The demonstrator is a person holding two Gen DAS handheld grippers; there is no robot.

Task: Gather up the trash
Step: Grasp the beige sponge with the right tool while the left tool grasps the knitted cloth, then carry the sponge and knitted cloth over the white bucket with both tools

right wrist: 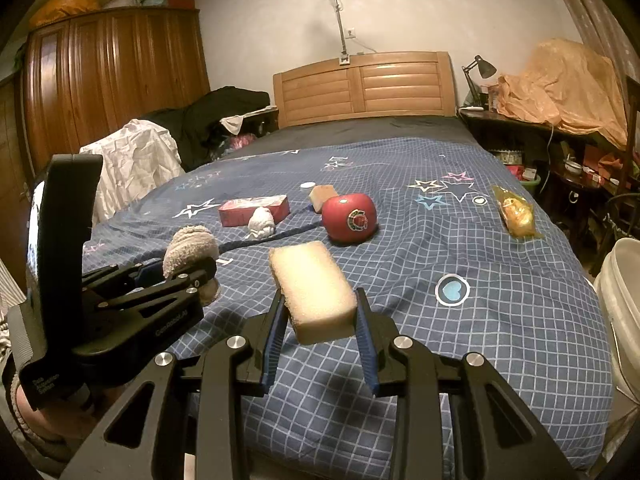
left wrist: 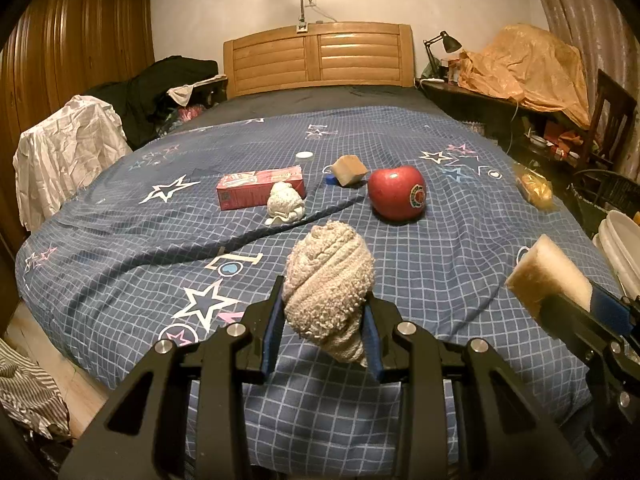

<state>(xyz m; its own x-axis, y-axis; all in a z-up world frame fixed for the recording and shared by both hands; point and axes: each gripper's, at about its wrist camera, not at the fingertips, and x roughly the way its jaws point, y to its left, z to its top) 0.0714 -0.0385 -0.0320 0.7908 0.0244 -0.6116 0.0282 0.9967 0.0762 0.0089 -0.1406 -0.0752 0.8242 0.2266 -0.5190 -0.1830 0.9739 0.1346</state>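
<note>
Over the near end of the bed (left wrist: 460, 240), both claws hang above the checked blue cover, each loaded. Left claw (left wrist: 324, 332): pads pressed on either side of a rolled beige cloth wad (left wrist: 328, 284), held clear of the cover. Right claw (right wrist: 320, 328): narrowed on a pale sponge block (right wrist: 310, 288), gripped at its near end, the rest jutting forward.

Remaining on the bed, mid-cover: red carton (left wrist: 260, 186), crumpled white tissue (left wrist: 285, 202) touching its front, small white cap (left wrist: 304, 155) beyond, brown sponge (left wrist: 349, 170) with a blue piece beside it, red apple (left wrist: 397, 193) with sticker just right of that. Yellow snack packet (right wrist: 516, 210) lies well apart, near the right edge.

Step in hand, as I judge it: pick-up finished for this pair, carry to bin pending. A white bucket (right wrist: 622, 304) stands off the bed's right side; likely the receptacle, unconfirmed.

Next move calls for: swing the right claw over the bucket rim first, then spread its fingers. The left claw has the longer reach across. Keep squeeze on the soft wad during travel. The apple may not count as trash.
</note>
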